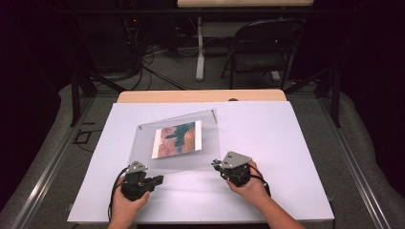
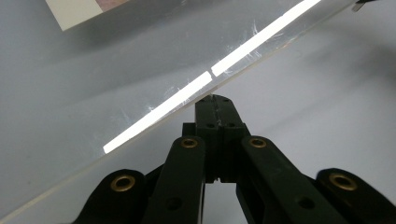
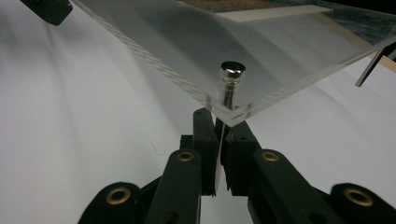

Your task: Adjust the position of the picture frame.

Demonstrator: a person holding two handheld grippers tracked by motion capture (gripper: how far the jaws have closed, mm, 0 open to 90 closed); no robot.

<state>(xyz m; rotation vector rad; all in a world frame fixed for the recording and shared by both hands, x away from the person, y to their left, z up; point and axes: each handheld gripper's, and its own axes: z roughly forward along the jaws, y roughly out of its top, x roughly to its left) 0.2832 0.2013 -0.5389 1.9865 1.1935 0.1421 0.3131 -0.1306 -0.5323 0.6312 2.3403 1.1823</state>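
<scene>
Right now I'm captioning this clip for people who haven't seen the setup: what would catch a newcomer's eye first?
A clear acrylic frame with a colourful picture inside it, held tilted above the middle of the white table. The left gripper and the right gripper are each shut at one of its near corners. In the right gripper view, a shiny metal stud stands at the corner by the jaws.

Both tongs, left [image 1: 157, 180] and right [image 1: 216, 163], clamped tight.
</scene>
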